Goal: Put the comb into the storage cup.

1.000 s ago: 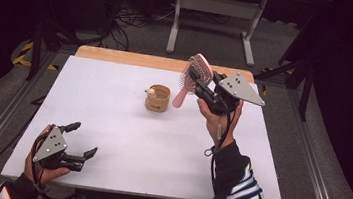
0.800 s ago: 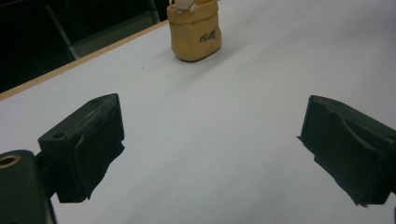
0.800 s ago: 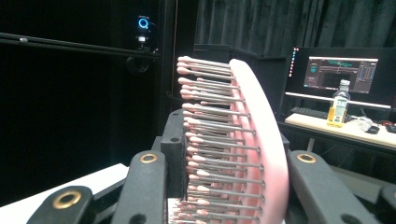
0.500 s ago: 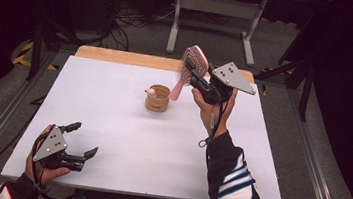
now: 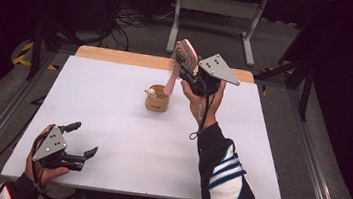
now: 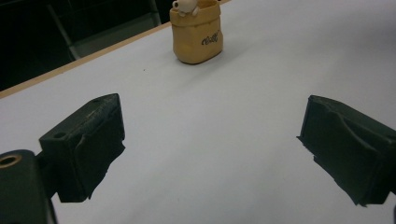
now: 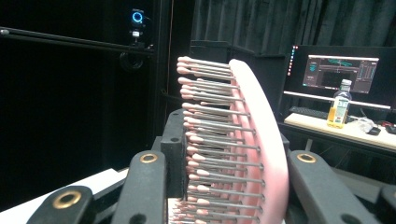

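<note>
A pink hairbrush [image 5: 183,60] was held up in the air over the far part of the white worktop [image 5: 124,139], its head uppermost and its handle slanting down toward a small tan pot [image 5: 157,99]. In the high view the handle's tip seemed to sit at or just above the pot's rim, though contact could not be made out. The right hand-held gripper [image 5: 187,74] was clamped on the brush, 1 jaw on the bristle side and 1 on the smooth back; in the right gripper view the brush [image 7: 243,149] stood upright between the 2 black jaws, its rows of pink-tipped pins pointing left. The person's right hand [image 5: 203,100] held this gripper from below, a dark sleeve with white stripes [image 5: 223,178] leading back to the near edge.

The pot stood near the middle of the worktop, a little toward the far side, with a small white figure [image 6: 186,5] perched on its rim and dark lettering on its wall.

The left hand-held gripper [image 5: 79,141] lay well apart from all this at the near left corner, low over the worktop, jaws spread wide with nothing between them. In the left gripper view the pot [image 6: 197,32] stood ahead of it, beyond bare white surface.

Behind the brush, a lit monitor [image 7: 343,70] and a bottle [image 7: 340,105] sat on a desk in the dark room.
</note>
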`<state>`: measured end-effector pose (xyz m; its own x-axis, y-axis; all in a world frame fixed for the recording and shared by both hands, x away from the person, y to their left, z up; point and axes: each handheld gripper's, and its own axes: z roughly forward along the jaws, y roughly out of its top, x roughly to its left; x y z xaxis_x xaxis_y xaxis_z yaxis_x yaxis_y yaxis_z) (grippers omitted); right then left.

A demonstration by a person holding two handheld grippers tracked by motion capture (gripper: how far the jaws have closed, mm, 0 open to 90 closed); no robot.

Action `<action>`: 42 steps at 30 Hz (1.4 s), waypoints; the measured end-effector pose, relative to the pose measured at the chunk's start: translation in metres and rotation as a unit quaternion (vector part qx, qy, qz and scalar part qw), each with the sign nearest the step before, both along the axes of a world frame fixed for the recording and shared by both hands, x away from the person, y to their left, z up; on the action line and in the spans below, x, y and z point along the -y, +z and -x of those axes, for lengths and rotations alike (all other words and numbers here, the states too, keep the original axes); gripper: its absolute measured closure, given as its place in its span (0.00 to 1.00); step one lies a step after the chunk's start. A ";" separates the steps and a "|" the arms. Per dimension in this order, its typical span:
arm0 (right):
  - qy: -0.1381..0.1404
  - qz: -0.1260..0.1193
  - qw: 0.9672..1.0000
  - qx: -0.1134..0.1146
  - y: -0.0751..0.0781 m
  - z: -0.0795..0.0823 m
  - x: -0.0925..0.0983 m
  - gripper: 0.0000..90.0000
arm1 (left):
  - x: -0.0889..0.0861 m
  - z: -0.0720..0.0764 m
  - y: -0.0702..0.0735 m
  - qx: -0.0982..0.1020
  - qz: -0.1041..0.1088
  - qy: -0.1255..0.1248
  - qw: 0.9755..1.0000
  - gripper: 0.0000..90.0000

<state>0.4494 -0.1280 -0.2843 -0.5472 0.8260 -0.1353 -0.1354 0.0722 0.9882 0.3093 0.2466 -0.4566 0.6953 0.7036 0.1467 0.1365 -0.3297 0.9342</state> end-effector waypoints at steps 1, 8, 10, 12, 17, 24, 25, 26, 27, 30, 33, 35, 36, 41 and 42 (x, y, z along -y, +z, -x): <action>-0.003 -0.001 1.000 -0.001 0.000 -0.001 -0.001 0.71 | 0.000 0.000 0.000 0.000 0.000 0.001 1.000 0.08; -0.018 -0.011 1.000 -0.009 -0.005 -0.012 -0.007 0.71 | 0.000 0.000 0.000 0.000 -0.002 0.000 1.000 0.08; -0.019 -0.012 1.000 -0.013 -0.007 -0.015 -0.008 0.71 | 0.000 0.000 0.000 0.000 -0.001 0.000 1.000 0.08; -0.022 -0.015 1.000 -0.015 -0.009 -0.017 -0.009 0.71 | 0.000 0.000 0.000 0.001 0.000 0.000 1.000 0.08; -0.027 -0.018 0.999 -0.026 -0.014 -0.024 -0.009 0.71 | 0.000 0.000 0.000 0.001 0.001 -0.001 1.000 0.08; -0.028 -0.023 0.999 -0.040 -0.023 -0.032 -0.010 0.71 | -0.001 0.000 0.000 0.002 -0.001 -0.003 1.000 0.08; -0.029 -0.025 0.998 -0.042 -0.025 -0.034 -0.010 0.71 | -0.001 0.000 0.000 0.002 -0.002 -0.002 1.000 0.08; -0.029 -0.028 0.998 -0.049 -0.027 -0.035 -0.010 0.71 | -0.001 0.000 0.000 0.002 -0.002 -0.002 1.000 0.08; -0.029 -0.028 0.998 -0.049 -0.027 -0.035 -0.010 0.71 | 0.000 0.000 0.000 0.002 -0.003 -0.003 1.000 0.08; -0.030 -0.028 0.998 -0.053 -0.032 -0.038 -0.010 0.71 | 0.000 0.000 0.000 0.002 -0.002 -0.003 1.000 0.08; -0.030 -0.029 0.997 -0.065 -0.040 -0.039 -0.012 0.71 | 0.000 0.000 0.000 0.002 0.000 -0.001 1.000 0.08; -0.030 -0.031 0.997 -0.068 -0.043 -0.040 -0.012 0.71 | 0.000 0.000 0.000 0.003 -0.003 -0.003 1.000 0.08; -0.030 -0.031 0.997 -0.068 -0.043 -0.040 -0.012 0.71 | 0.000 0.000 0.000 0.003 -0.003 -0.003 1.000 0.08; -0.026 -0.027 0.996 -0.078 -0.051 -0.041 -0.016 0.71 | 0.000 0.000 0.000 0.004 -0.001 -0.004 1.000 0.08; -0.026 -0.025 0.996 -0.081 -0.054 -0.041 -0.018 0.71 | 0.000 0.000 -0.001 0.005 -0.001 -0.003 1.000 0.08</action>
